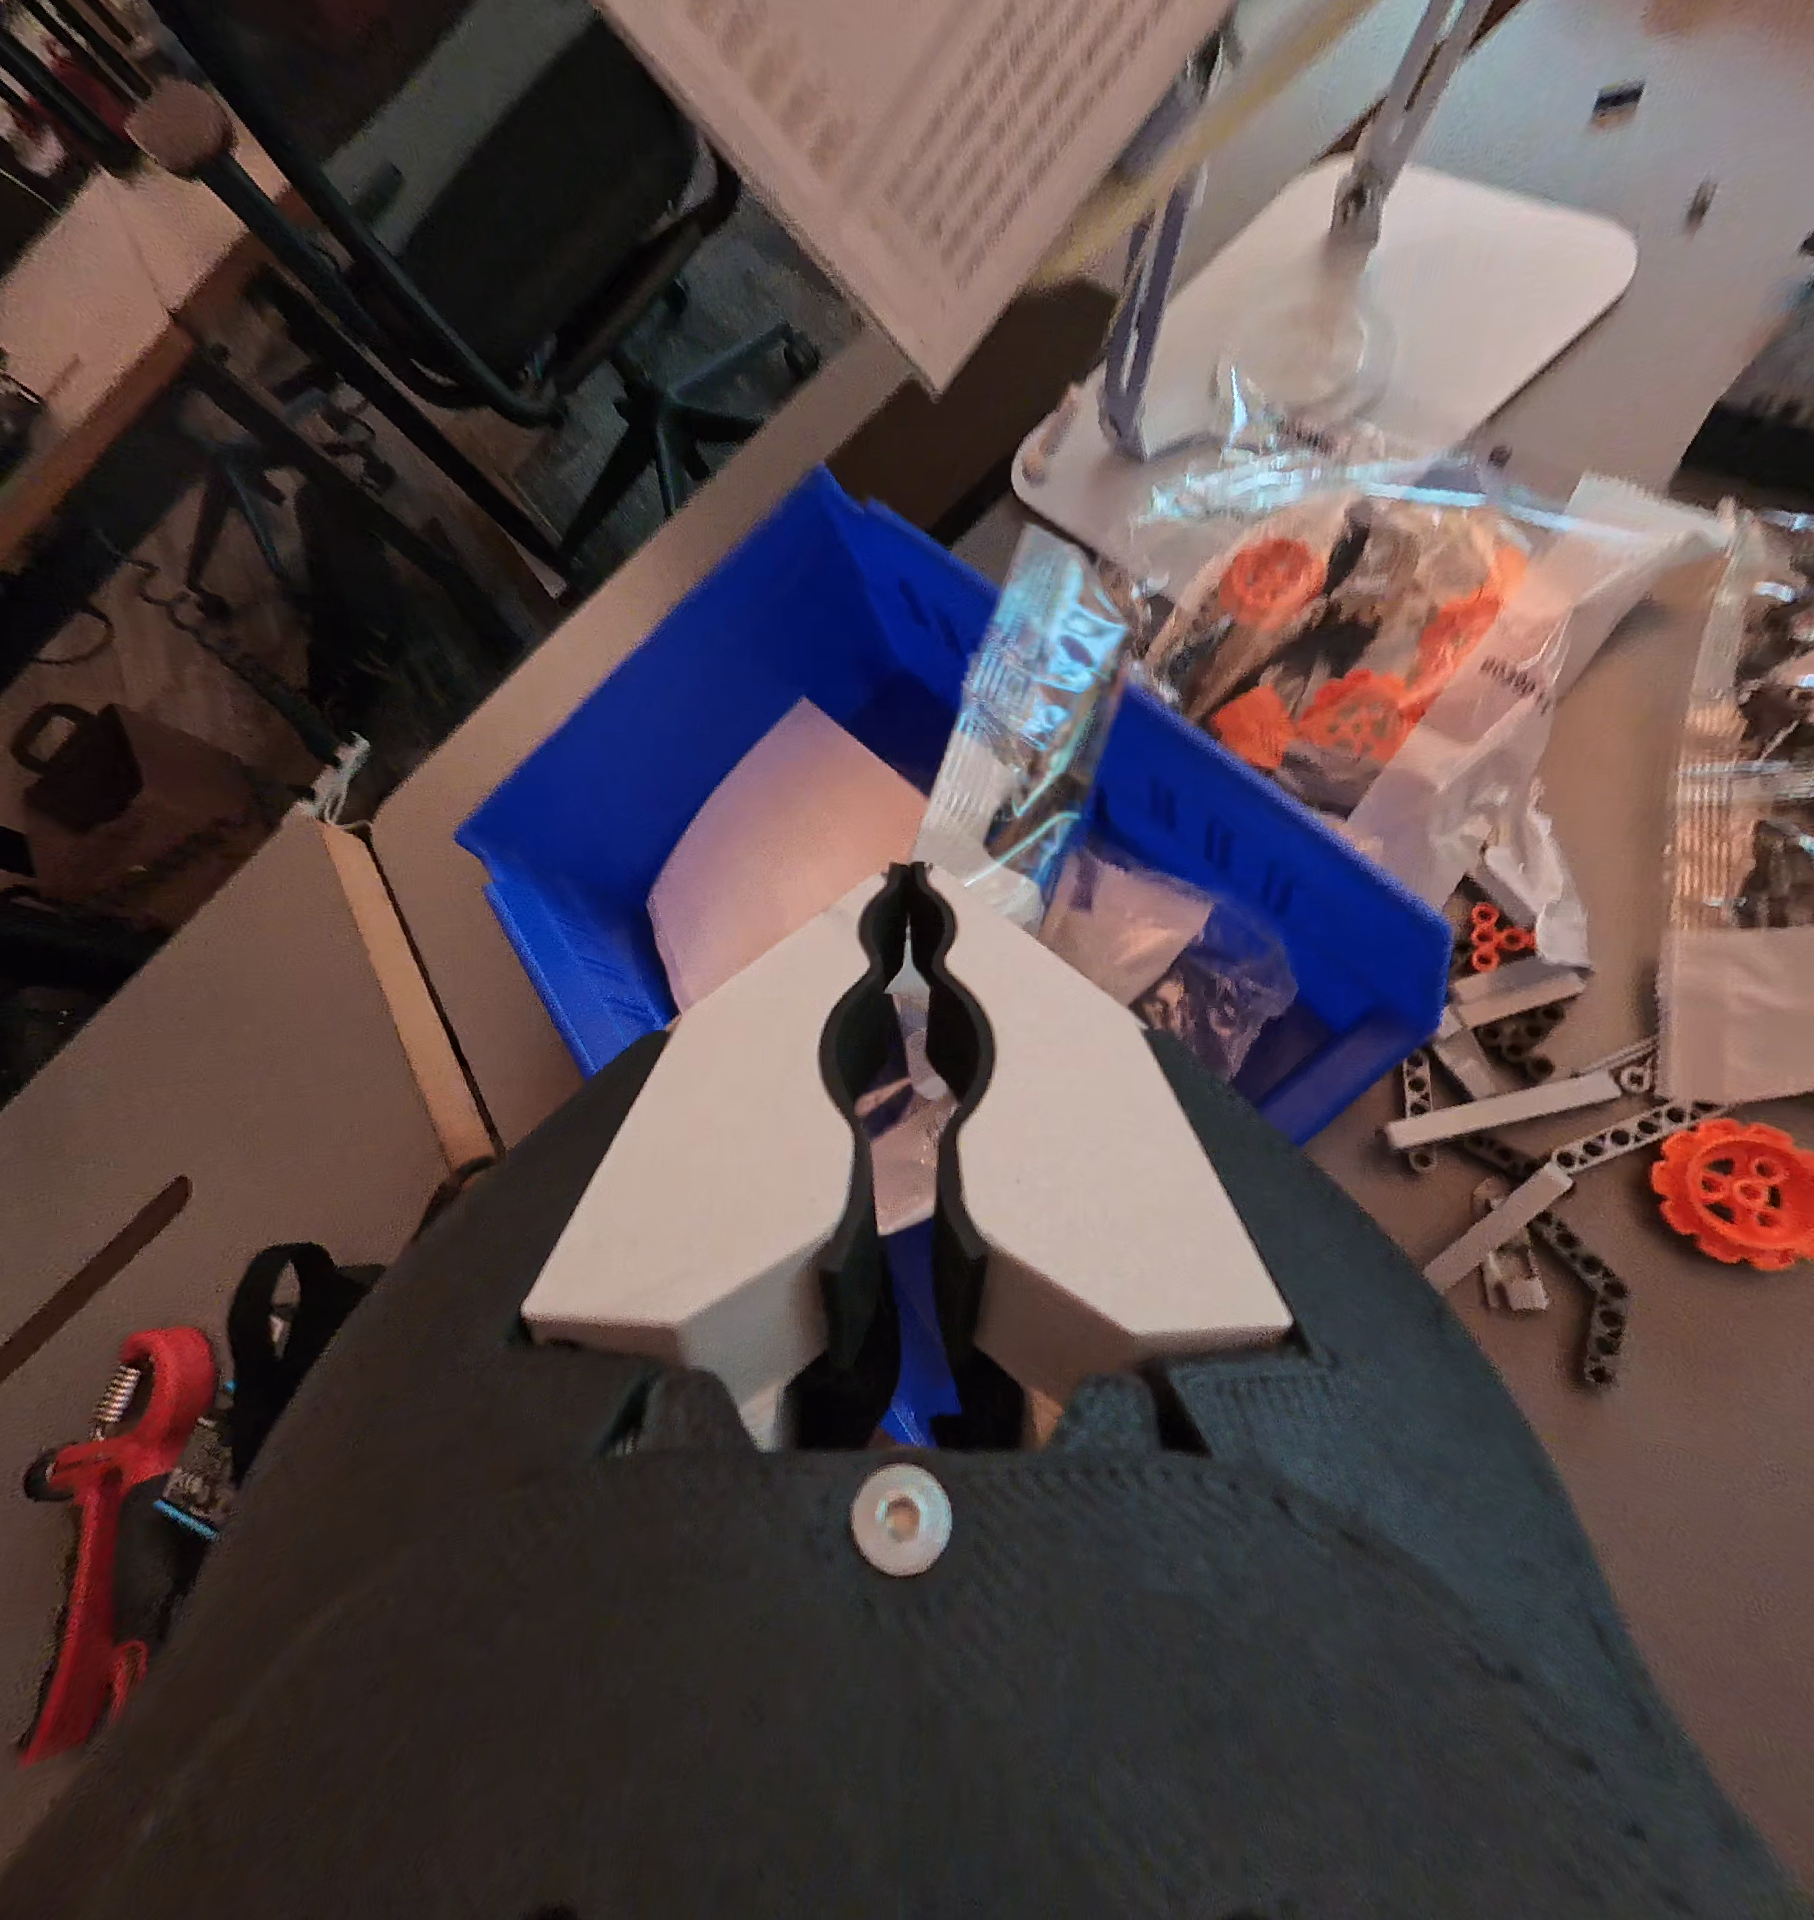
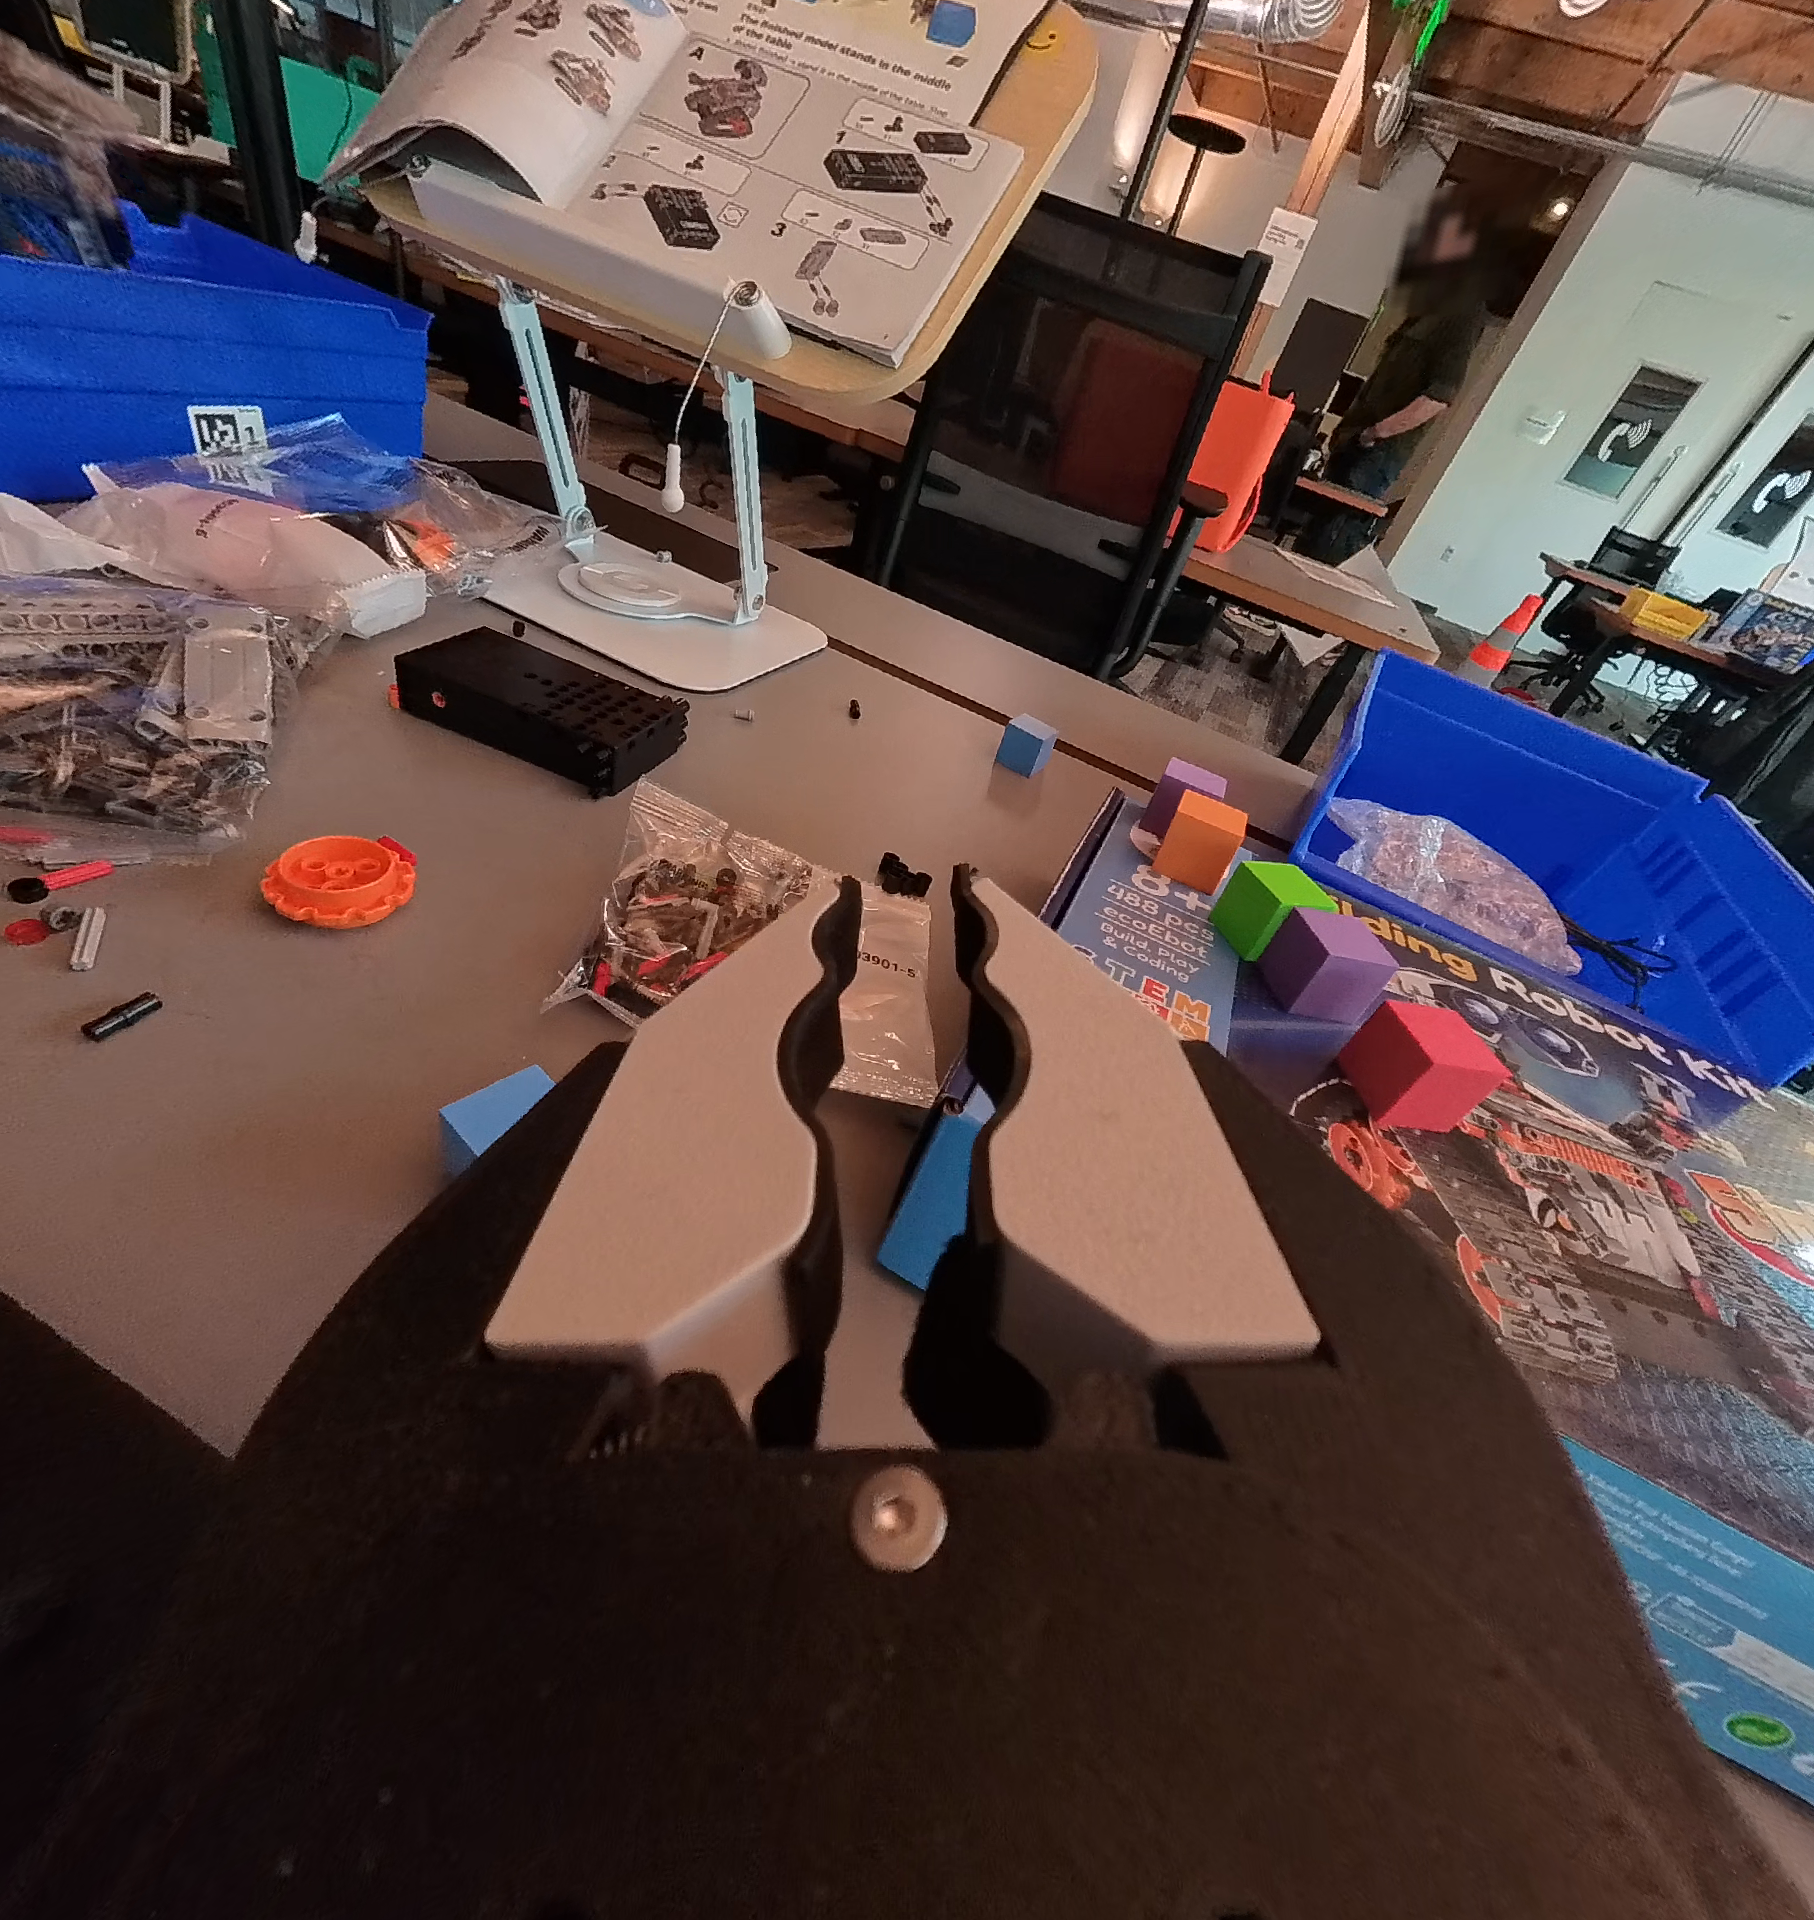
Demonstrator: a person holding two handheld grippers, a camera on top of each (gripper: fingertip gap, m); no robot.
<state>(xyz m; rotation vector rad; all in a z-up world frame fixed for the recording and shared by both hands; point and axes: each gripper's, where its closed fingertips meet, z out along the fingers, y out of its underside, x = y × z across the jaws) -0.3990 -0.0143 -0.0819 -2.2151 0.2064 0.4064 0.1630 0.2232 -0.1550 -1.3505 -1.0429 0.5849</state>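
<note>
We note the grey table [image 2: 259, 1195] carries, largest first, a printed kit box [image 2: 1661, 1299] with loose coloured cubes on its lid, two blue bins, and several bags of small parts. The left gripper [image 1: 911, 883] hangs over the nearer blue bin [image 1: 674, 727], its fingers pressed together on the corner of a clear plastic bag [image 1: 1028, 727] that stands up out of the bin. The right gripper [image 2: 905, 883] hovers with fingers apart and empty above a small bag of pins [image 2: 695, 925]; a blue cube [image 2: 934, 1195] lies beneath it. An orange wheel [image 2: 337, 881] sits well apart. In our judgement the thin film may slip or tear from so slight a pinch, spilling pieces into the clutter
</note>
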